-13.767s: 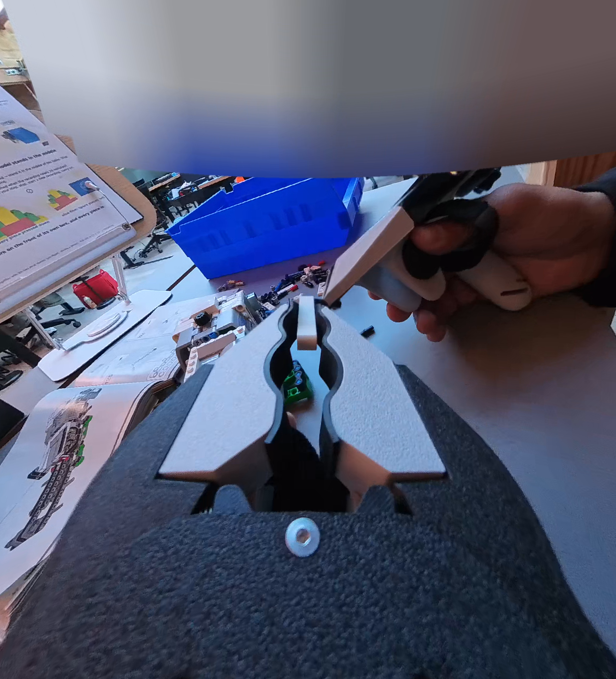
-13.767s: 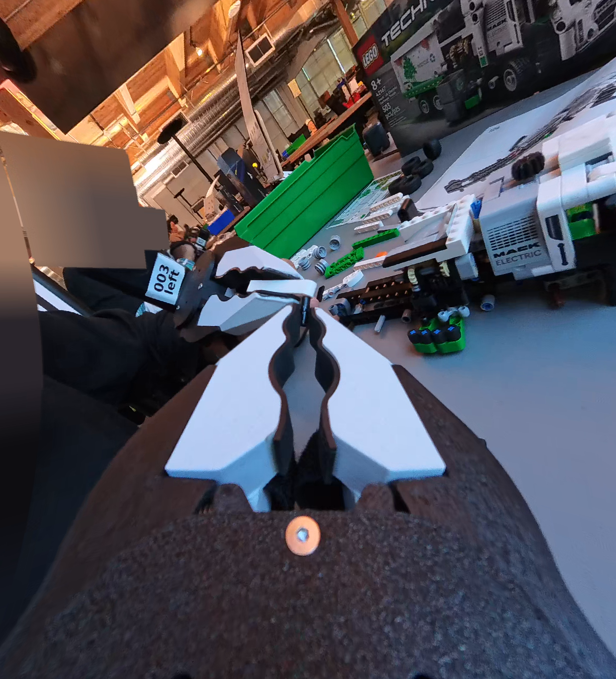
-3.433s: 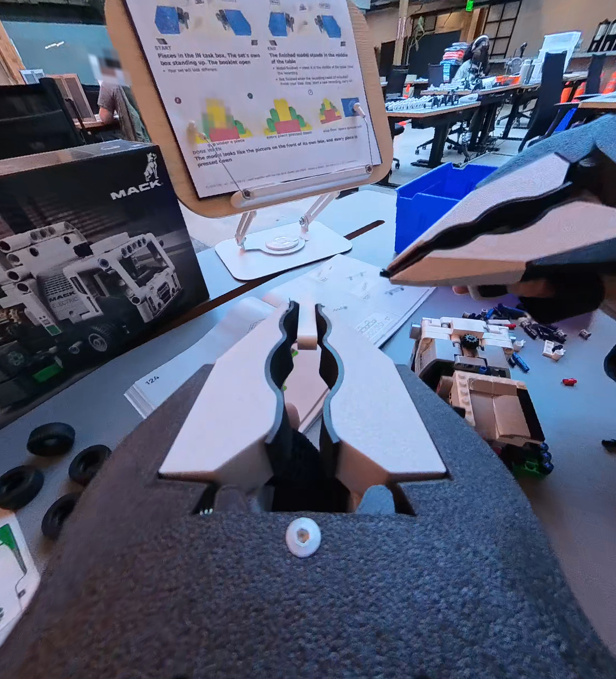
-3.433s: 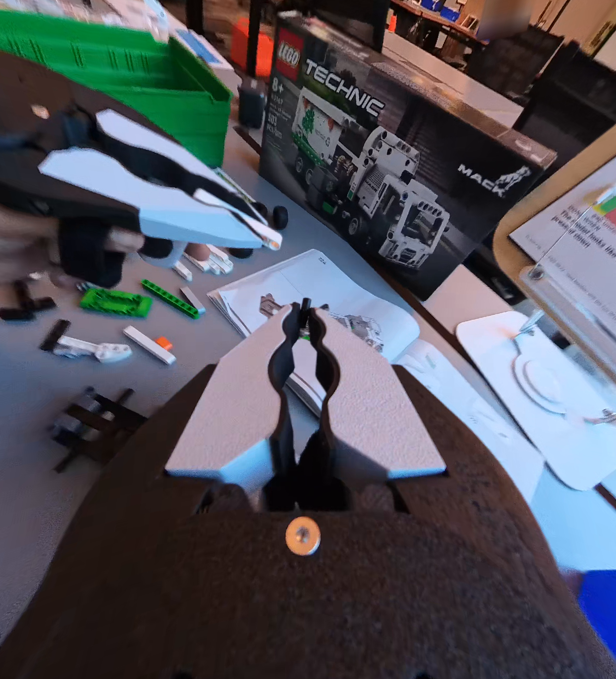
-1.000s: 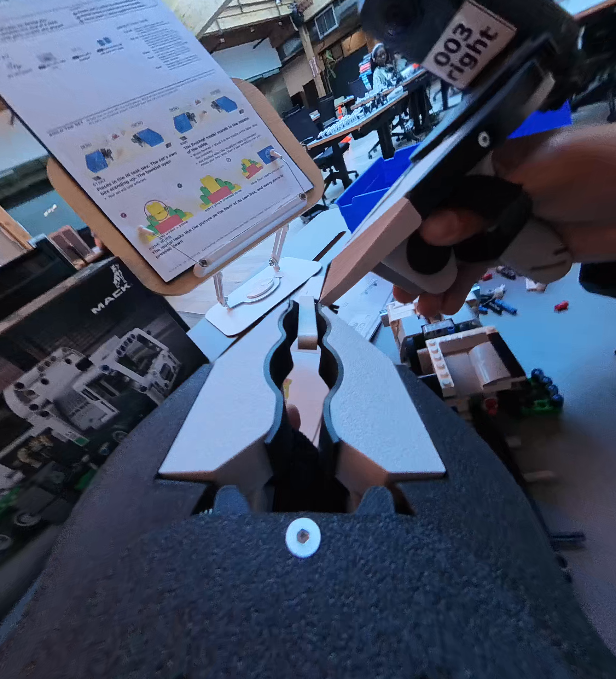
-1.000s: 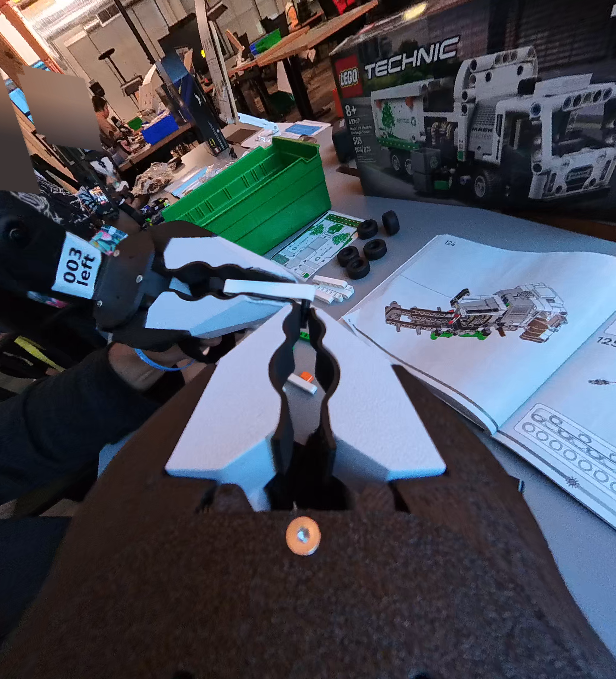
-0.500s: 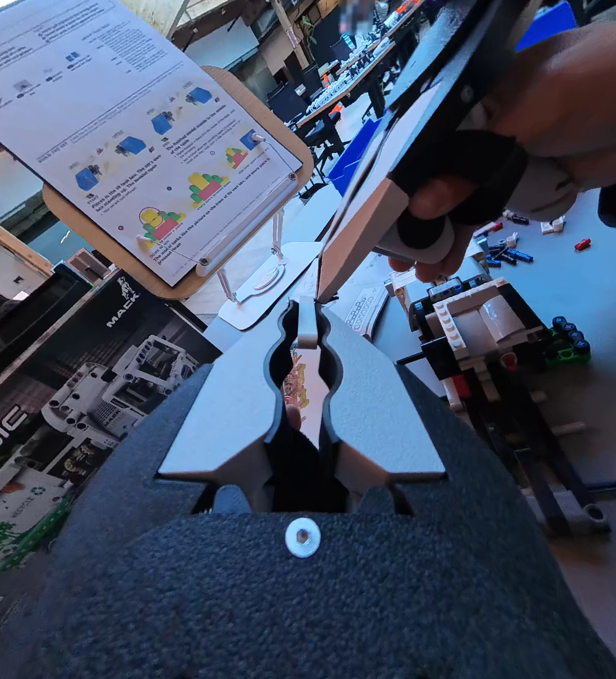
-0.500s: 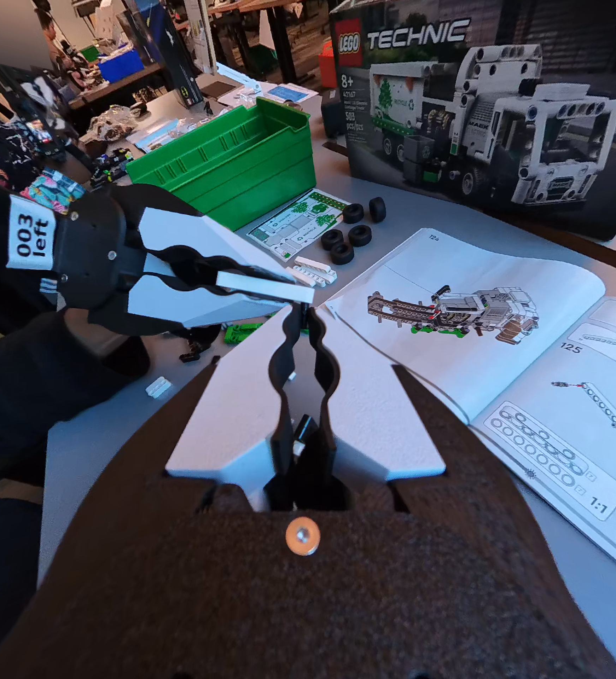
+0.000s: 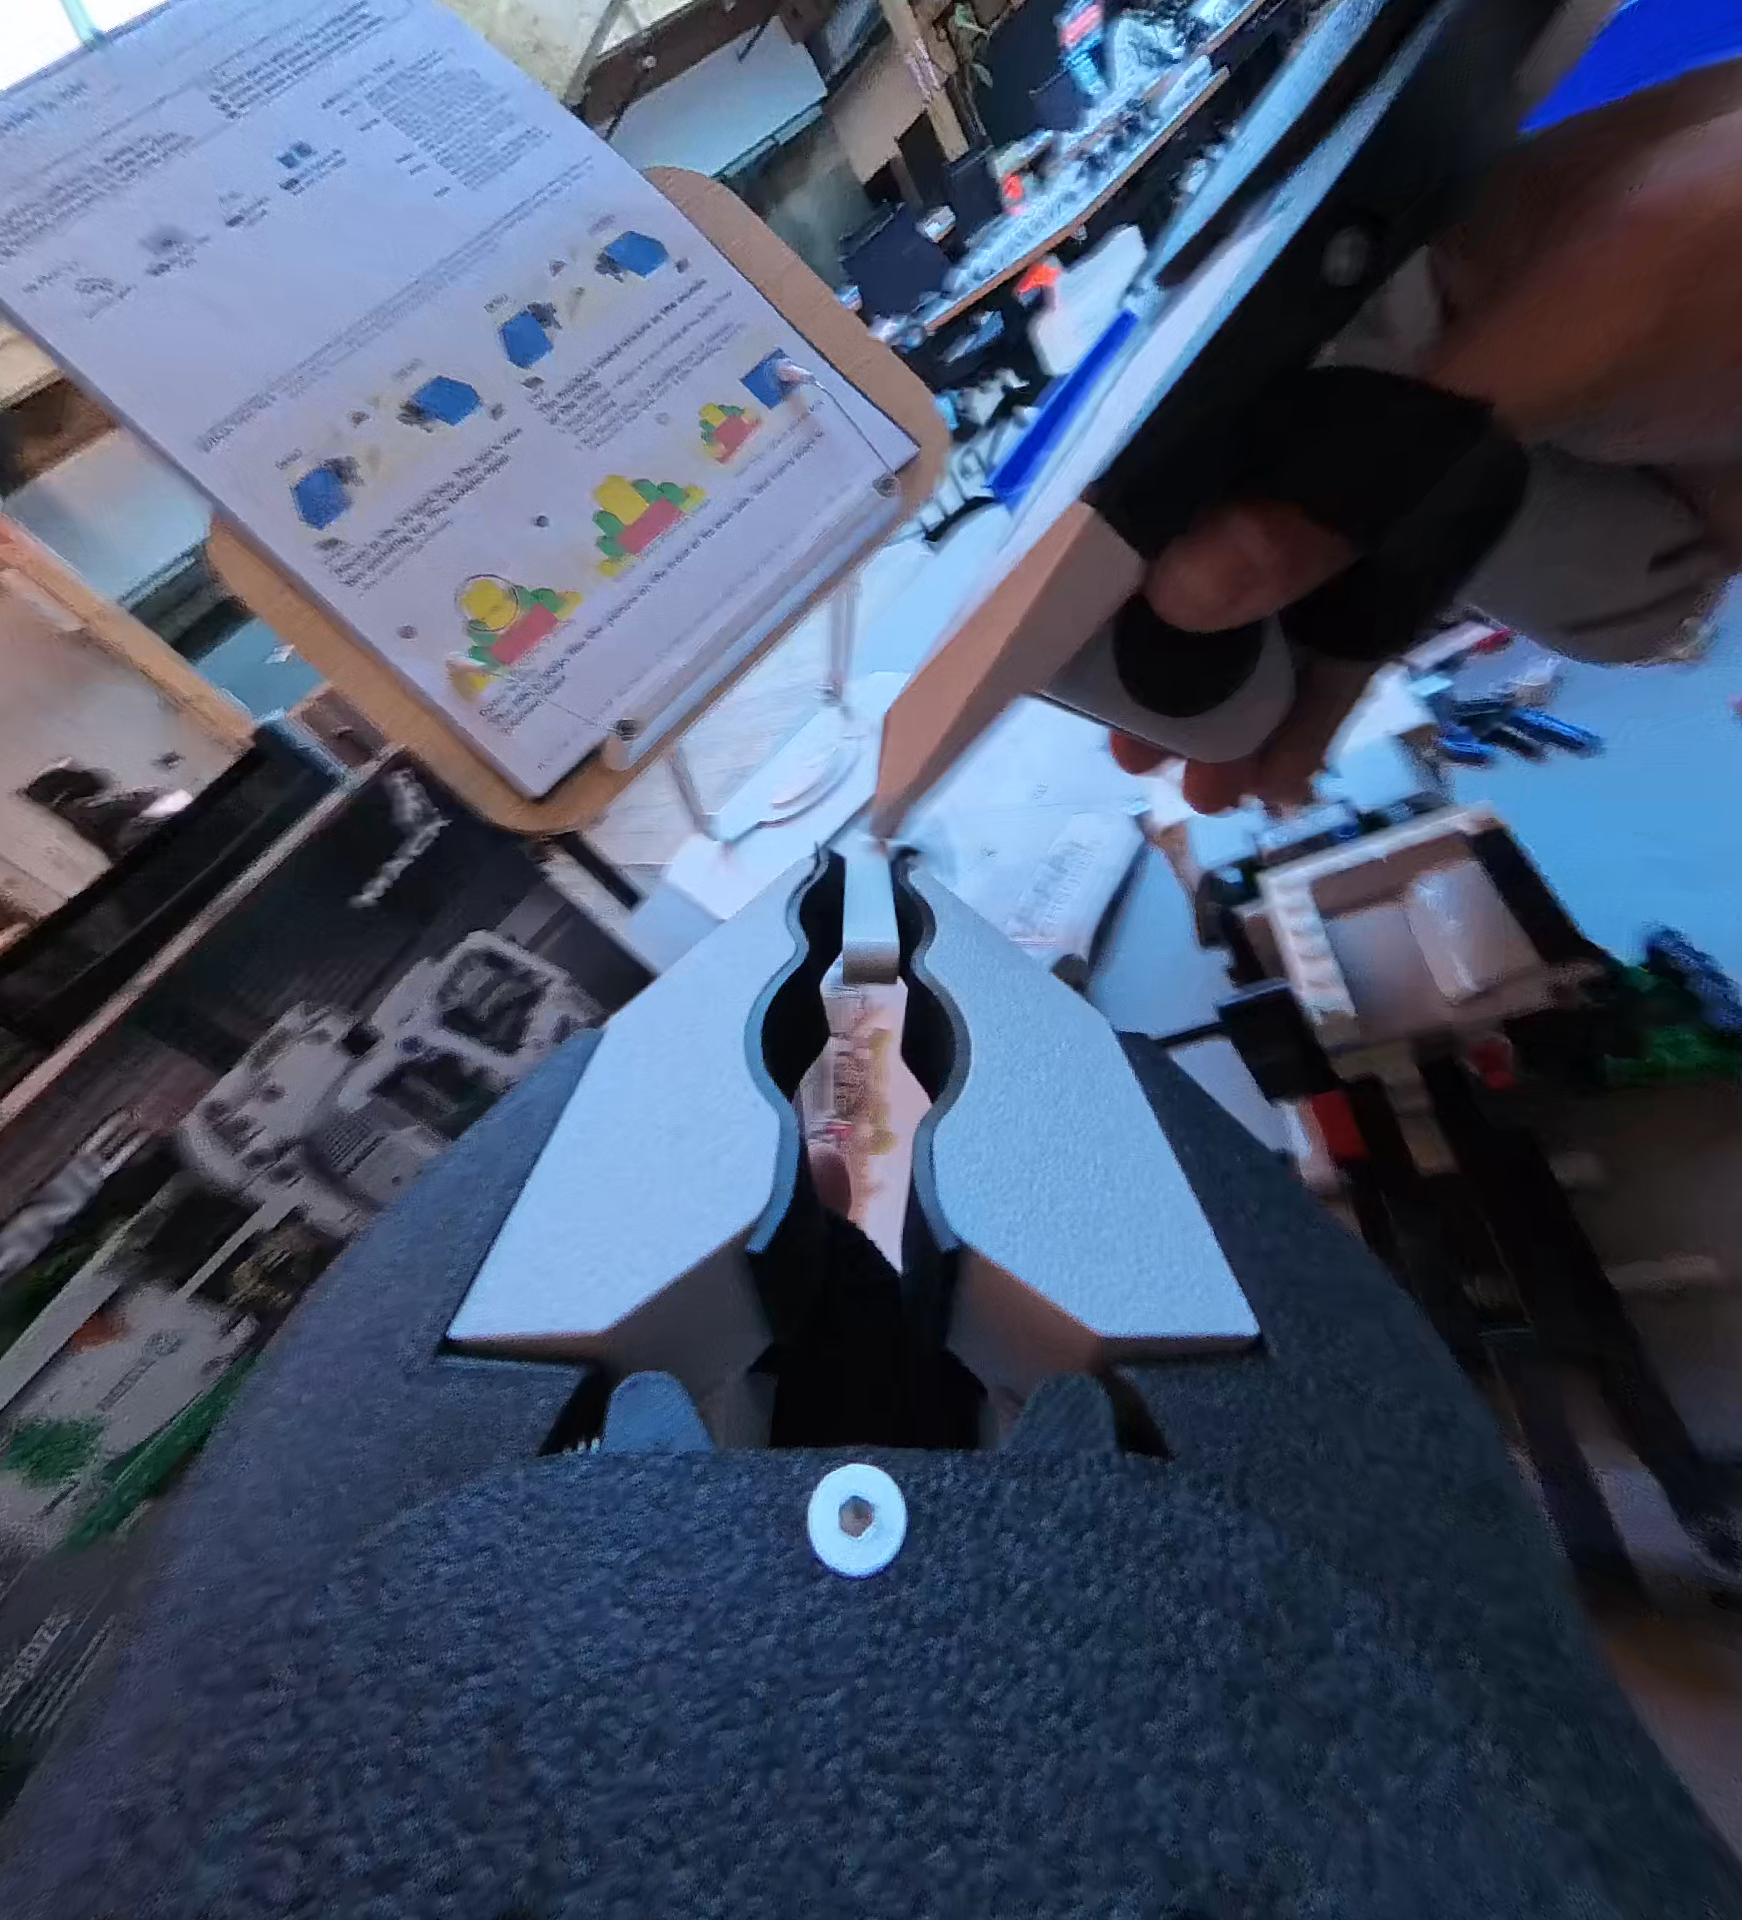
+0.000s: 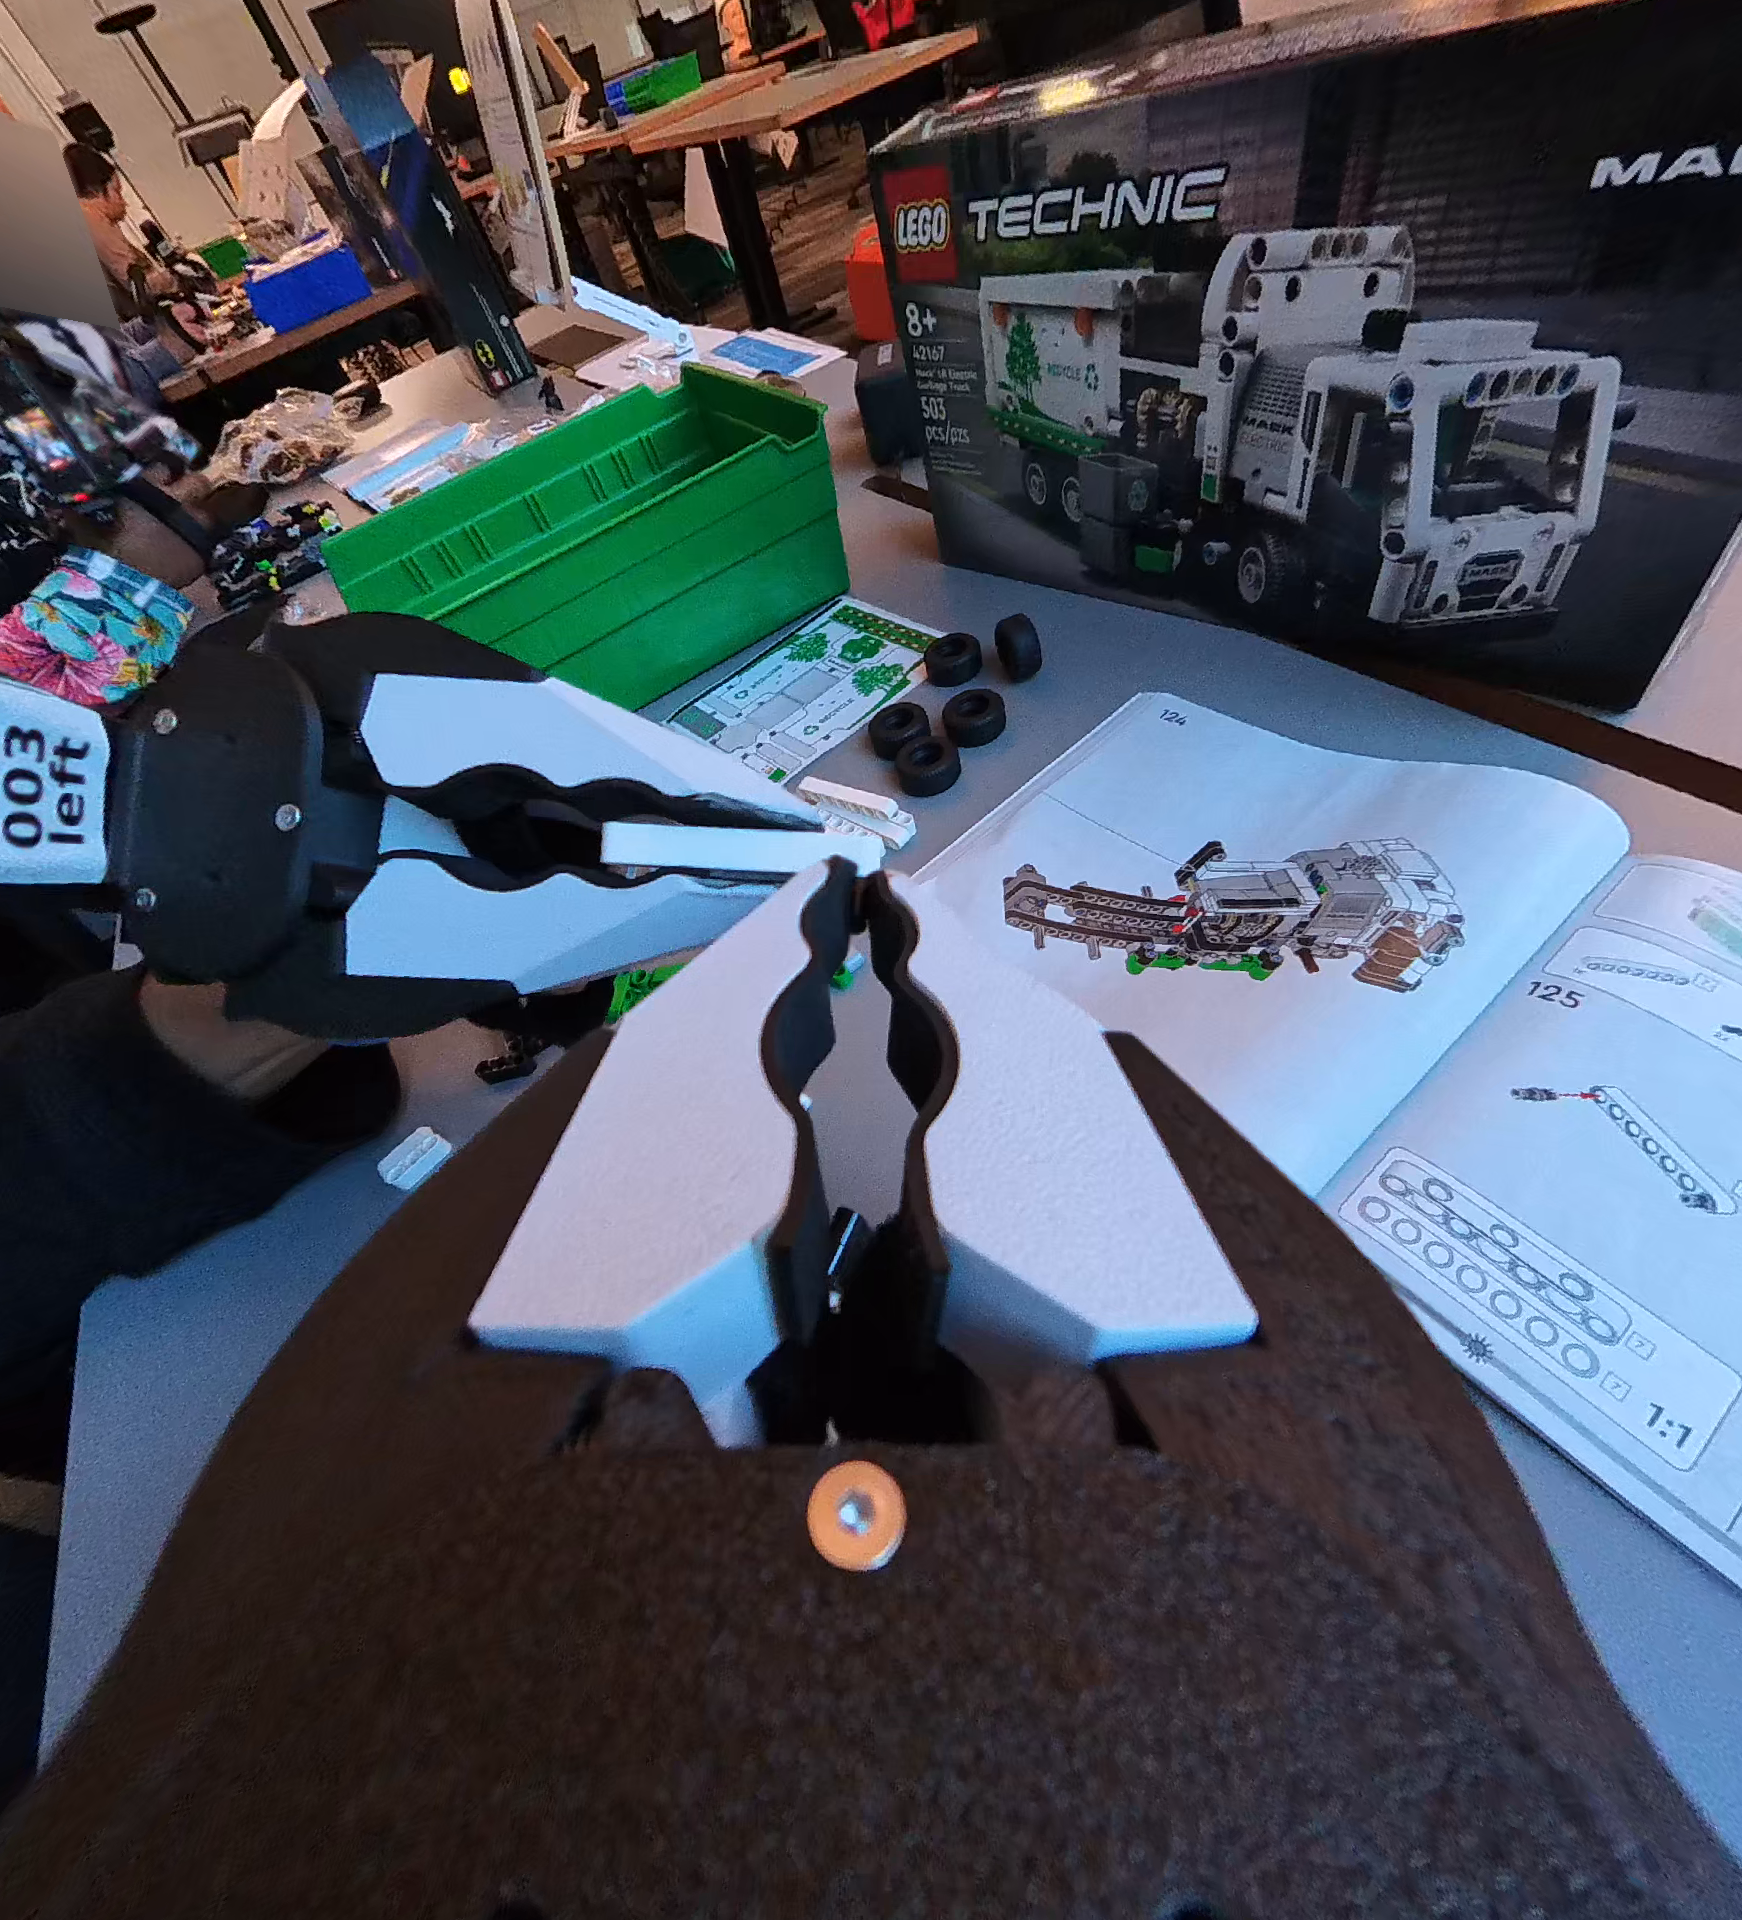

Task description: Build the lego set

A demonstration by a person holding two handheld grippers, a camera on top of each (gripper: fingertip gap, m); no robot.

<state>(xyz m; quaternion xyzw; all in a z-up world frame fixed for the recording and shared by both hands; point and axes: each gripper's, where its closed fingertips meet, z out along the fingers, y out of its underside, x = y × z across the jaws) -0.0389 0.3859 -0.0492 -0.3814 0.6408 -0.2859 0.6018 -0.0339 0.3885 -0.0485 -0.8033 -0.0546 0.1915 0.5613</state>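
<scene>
My left gripper [image 9: 869, 883] is shut on a long white beam [image 9: 867, 920] that sticks out past its tips. It also shows in the right wrist view [image 10: 794, 852] at the left, holding the white beam [image 10: 732, 844] level above the table. My right gripper [image 10: 851, 883] is shut; a small black pin [image 10: 854, 906] barely shows between its tips, right at the beam's free end. In the left wrist view the right gripper [image 9: 882, 821] comes down from the upper right and its tip meets the beam's end. The part-built truck [image 9: 1418, 966] stands on the table to the right.
An open instruction booklet [image 10: 1262, 935] lies under my right gripper. Behind it are the set's box [image 10: 1366, 416], a green bin [image 10: 597, 540], several black tyres [image 10: 960, 707], a sticker sheet [image 10: 805, 686] and loose white beams [image 10: 856, 810]. A paper on a stand [image 9: 431, 416] rises at the back left. The grippers are tip to tip, or close to it.
The two grippers have drawn together: the right tip now sits at the end of the white beam. The left gripper has tilted and its view is blurred by motion.
</scene>
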